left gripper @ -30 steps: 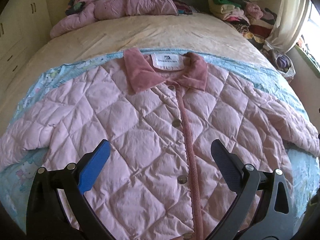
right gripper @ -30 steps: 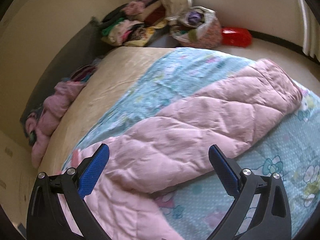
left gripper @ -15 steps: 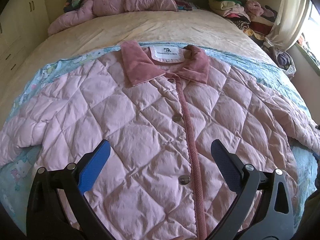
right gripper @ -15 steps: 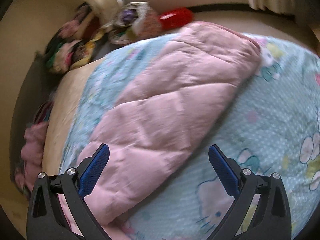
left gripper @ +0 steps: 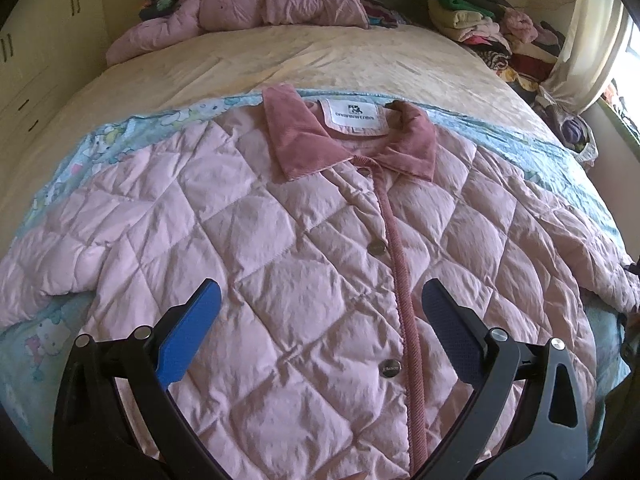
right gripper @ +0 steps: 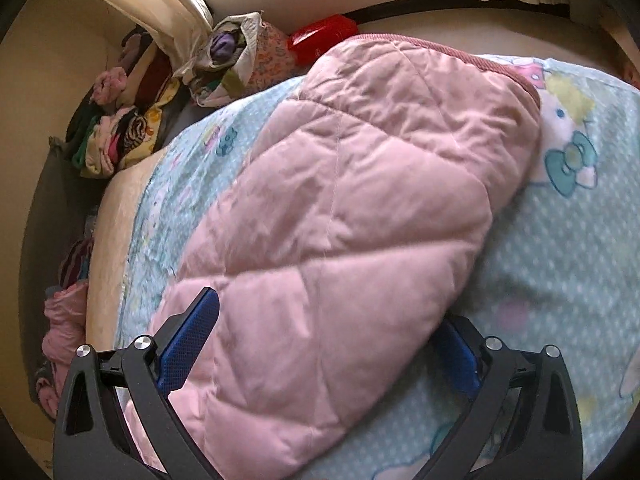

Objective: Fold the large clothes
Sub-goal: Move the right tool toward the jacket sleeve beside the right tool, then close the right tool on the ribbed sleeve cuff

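Right wrist view has the right tongs [right gripper: 320, 340] closing around the jacket's sleeve [right gripper: 340, 200], not pinching yet. Left tongs [left gripper: 320, 320] hang released over the jacket [left gripper: 280, 240], spread flat on the bed [left gripper: 300, 60]. Looks puffy, light and kinda slippery, so grab near the cuff.

Probably a home bedroom: bed [left gripper: 328, 60], heaped clothes [left gripper: 484, 28], curtain [left gripper: 588, 40].

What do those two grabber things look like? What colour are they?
Both look alike. The left gripper has two black, angular plastic arms with round silver bolts, and each of its fingers carries a flat blue pad with a bumpy, dotted grip surface. The right gripper has the same black frame, silver bolts and blue pads.
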### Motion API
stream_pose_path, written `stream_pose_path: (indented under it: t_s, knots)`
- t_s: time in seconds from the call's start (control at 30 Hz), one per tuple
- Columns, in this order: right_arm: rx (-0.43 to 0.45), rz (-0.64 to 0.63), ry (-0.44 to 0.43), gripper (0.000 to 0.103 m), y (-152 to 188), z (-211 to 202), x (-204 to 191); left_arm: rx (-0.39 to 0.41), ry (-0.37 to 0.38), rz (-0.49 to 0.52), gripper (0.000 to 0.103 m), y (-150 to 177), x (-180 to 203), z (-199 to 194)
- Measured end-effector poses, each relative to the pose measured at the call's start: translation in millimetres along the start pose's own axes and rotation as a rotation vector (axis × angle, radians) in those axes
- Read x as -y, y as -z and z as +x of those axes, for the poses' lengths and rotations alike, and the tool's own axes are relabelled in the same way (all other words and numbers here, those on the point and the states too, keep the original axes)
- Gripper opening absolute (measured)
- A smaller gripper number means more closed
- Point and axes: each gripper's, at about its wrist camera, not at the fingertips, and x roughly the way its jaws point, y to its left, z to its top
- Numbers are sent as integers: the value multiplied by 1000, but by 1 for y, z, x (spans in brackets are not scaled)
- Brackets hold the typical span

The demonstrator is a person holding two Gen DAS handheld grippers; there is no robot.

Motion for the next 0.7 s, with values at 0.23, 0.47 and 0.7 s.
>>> stream_pose_path:
  t_s: [0.23, 0.47, 0.7]
  knots:
    - [10, -21, -109, 28, -17, -6, 2, 15, -8, -25, 94, -7, -12, -8]
    - [64, -140, -256, 17, -24, -51, -22, 28, -10, -54, 94, -12, -23, -20]
    - [88, -250, -385, 15, -15, -96, -58, 46, -3, -70, 94, -18, -28, -37]
